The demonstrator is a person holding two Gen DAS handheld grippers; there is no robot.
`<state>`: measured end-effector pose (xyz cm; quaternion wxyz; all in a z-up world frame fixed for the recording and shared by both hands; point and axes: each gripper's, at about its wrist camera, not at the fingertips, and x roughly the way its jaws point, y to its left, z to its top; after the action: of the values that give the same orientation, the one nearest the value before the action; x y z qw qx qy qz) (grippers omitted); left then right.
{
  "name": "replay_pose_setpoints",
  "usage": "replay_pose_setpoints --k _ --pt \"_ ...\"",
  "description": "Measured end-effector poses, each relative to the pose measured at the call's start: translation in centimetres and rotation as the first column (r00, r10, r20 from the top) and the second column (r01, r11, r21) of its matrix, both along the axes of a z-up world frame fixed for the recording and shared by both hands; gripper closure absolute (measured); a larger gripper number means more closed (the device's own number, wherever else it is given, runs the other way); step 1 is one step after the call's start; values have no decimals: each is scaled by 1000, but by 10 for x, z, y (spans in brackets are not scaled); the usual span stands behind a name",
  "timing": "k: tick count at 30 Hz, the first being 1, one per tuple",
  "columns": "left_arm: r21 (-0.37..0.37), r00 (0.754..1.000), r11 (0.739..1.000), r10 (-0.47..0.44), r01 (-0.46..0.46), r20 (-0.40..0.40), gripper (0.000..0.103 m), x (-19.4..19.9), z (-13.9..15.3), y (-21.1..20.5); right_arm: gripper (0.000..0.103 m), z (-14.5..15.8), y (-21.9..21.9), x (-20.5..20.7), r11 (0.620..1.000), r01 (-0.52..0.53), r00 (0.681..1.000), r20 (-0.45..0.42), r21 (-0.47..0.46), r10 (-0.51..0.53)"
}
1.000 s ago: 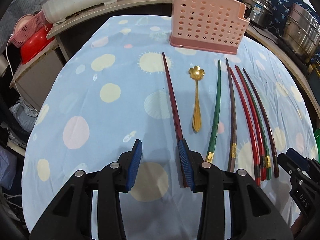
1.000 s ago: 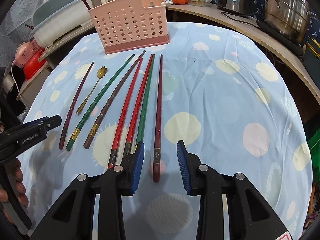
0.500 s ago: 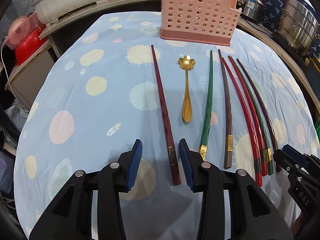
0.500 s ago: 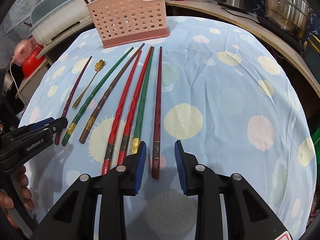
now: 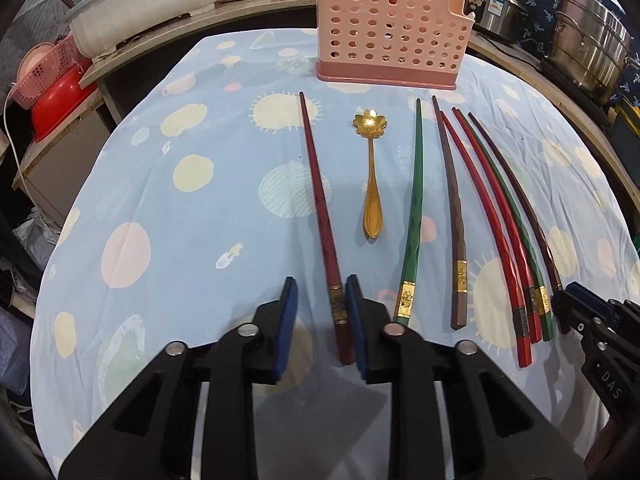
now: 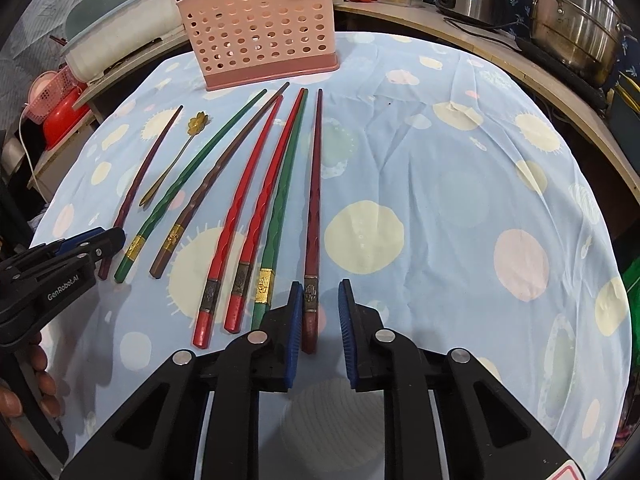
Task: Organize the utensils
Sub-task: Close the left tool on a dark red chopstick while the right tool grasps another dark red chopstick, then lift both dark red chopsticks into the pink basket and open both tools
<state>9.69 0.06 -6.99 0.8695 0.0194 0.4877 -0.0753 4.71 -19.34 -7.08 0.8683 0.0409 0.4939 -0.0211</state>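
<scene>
Item: left gripper [image 5: 321, 312] & right gripper [image 6: 319, 316], jaws just narrowing, each round a dark red chopstick [image 5: 320, 208] end w/o clamping yet; centre pads on decorated band, squeeze evenly.

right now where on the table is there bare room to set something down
Free: the cloth right of the rightmost dark red chopstick, and the cloth left of the leftmost dark red chopstick. Crowded: between those two, where the gold spoon and other chopsticks lie, up to the pink basket.
</scene>
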Motion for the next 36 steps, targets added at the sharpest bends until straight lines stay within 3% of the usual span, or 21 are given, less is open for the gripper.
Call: replay_pose_setpoints --k 5,13,23,36 --pt "-30 1000 1000 -8 8 -1 95 -3 0 5 96 0 1 -3 1000 -8 1000 0 -1 8" --pt "-102 1000 995 -4 1 -30 96 -10 4 14 96 1 0 -10 1000 -11 1000 -3 11 11" --pt "-132 999 991 -1 -4 -40 96 -29 15 25 96 8 -3 -29 999 -9 1000 2 37 9" --pt "-161 999 987 -16 22 39 96 -64 63 35 96 53 -12 -56 996 2 996 93 85 -9"
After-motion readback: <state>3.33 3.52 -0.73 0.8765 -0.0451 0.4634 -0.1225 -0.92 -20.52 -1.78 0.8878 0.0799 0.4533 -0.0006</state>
